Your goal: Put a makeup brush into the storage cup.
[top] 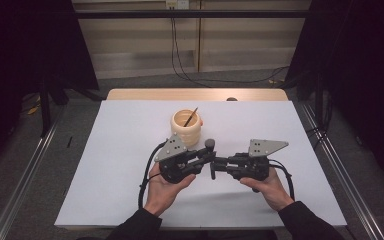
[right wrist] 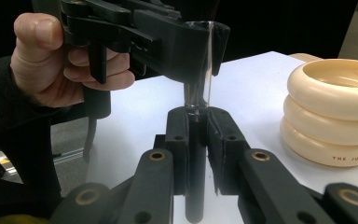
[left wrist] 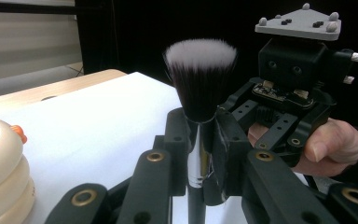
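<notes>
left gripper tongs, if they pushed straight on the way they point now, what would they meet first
Probably the right gripper: both sets of tongs clamp the black makeup brush with the silver ferrule from opposite sides, so the left gripper faces it closely, though depth is unclear.

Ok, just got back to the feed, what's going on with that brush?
Both grippers are clamped on one makeup brush, held upright above the white table. The left gripper pinches its silver ferrule, the right gripper the dark handle below. The cream ringed holder stands just behind, with a thin dark stick in it.
</notes>
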Demonstrator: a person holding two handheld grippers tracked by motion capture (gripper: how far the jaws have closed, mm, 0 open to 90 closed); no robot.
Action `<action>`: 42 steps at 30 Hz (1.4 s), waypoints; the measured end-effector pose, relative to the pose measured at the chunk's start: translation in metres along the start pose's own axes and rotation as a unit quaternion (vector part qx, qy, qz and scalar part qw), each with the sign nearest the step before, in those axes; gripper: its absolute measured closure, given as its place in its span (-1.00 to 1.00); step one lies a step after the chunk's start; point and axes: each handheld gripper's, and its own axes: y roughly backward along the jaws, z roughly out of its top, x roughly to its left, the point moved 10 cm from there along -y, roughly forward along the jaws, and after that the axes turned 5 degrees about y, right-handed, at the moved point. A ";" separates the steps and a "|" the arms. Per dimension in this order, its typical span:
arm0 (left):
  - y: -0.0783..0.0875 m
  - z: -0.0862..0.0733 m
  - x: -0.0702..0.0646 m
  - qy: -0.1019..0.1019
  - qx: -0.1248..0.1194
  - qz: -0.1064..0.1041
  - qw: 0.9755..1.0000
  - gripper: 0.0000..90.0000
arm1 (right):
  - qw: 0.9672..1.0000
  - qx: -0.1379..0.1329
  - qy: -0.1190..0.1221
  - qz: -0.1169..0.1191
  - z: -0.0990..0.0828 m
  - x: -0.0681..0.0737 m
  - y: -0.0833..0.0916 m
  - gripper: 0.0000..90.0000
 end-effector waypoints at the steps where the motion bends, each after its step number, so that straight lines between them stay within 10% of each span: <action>1: 0.001 0.000 0.001 0.000 0.001 0.006 1.000 0.73 | 1.000 0.000 -0.001 0.001 0.000 0.000 0.000 0.74; 26: 0.014 0.009 0.013 -0.008 -0.006 0.029 1.000 0.73 | 0.998 -0.022 -0.013 -0.057 0.006 -0.012 0.011 -0.78; 42: 0.025 0.017 0.023 -0.006 -0.013 0.045 0.999 0.73 | 0.996 -0.013 -0.014 -0.090 0.002 -0.020 0.018 -0.93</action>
